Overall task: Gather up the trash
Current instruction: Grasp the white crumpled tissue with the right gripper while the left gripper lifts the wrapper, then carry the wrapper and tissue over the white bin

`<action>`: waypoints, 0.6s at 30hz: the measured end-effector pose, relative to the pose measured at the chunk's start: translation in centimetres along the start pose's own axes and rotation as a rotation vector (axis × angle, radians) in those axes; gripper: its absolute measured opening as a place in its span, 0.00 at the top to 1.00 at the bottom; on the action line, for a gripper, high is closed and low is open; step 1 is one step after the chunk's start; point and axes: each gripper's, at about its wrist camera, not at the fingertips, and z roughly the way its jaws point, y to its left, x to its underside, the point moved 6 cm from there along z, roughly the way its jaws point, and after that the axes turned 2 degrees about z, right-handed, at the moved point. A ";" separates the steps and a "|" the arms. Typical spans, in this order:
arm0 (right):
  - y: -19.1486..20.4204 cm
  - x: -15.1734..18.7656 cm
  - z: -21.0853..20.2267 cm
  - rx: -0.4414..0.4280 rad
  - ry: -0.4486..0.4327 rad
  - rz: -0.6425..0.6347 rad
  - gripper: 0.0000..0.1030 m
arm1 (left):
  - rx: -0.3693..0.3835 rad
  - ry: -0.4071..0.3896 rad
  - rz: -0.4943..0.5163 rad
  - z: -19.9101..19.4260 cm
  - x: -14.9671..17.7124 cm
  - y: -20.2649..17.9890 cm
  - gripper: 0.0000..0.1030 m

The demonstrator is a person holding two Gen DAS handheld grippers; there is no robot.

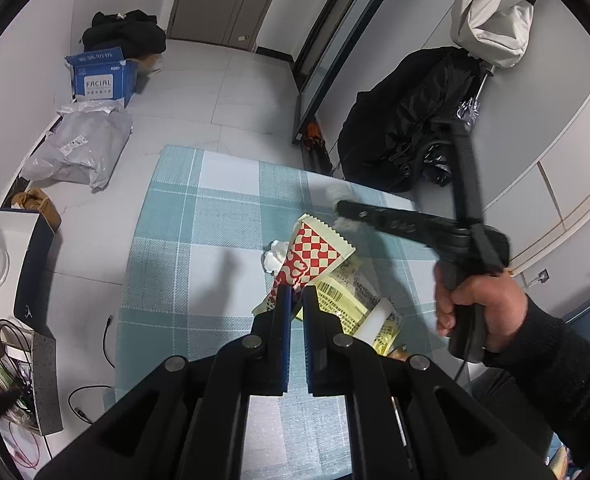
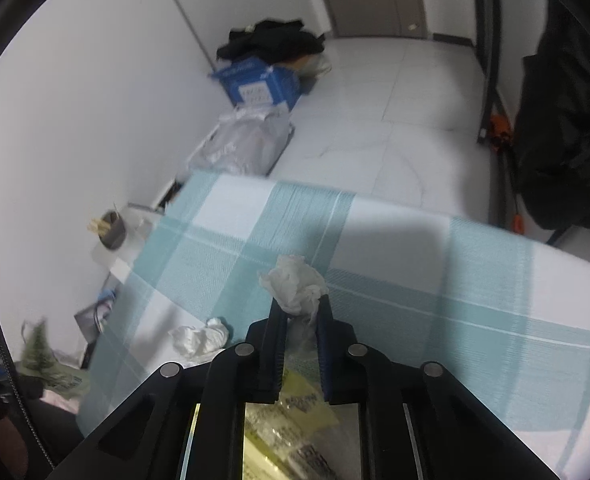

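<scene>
My left gripper (image 1: 298, 294) is shut on a red-and-white checked wrapper (image 1: 309, 252), held above the teal checked tablecloth (image 1: 199, 240). Under it lies a yellow printed packet (image 1: 347, 300). A crumpled white tissue (image 1: 275, 258) lies on the cloth beside the wrapper. My right gripper (image 2: 299, 306) is shut on another crumpled white tissue (image 2: 295, 284), lifted over the cloth (image 2: 455, 300). It shows in the left wrist view too (image 1: 345, 210), hand-held at the right. A second tissue (image 2: 201, 336) lies on the cloth to its left. The yellow packet (image 2: 291, 408) lies below the right gripper.
On the floor by the wall are a blue box (image 1: 101, 78), a grey plastic bag (image 1: 79, 148) and black clothes (image 1: 125, 30). A black bag (image 1: 407, 120) stands at the far right. A side shelf with cables (image 1: 11, 352) is at the left.
</scene>
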 end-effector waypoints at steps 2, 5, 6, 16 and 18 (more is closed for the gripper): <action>-0.2 -0.3 -2.1 -0.003 -0.045 0.016 0.88 | 0.001 -0.011 0.007 -0.2 -0.1 -0.5 0.98; -0.6 -0.6 -5.2 -0.012 -0.103 0.034 0.88 | 0.002 -0.029 0.036 -0.6 -0.3 -1.5 0.98; -0.6 -0.6 -6.3 -0.019 -0.119 0.039 0.88 | -0.002 -0.036 0.051 -0.7 -0.3 -2.0 0.98; -2.5 2.2 -19.8 -0.028 -0.307 0.059 0.88 | 0.053 -0.096 0.127 -2.1 -0.6 -8.3 0.98; -3.1 3.3 -22.4 -0.023 -0.342 0.067 0.88 | 0.062 -0.107 0.160 -2.5 -0.5 -10.2 0.98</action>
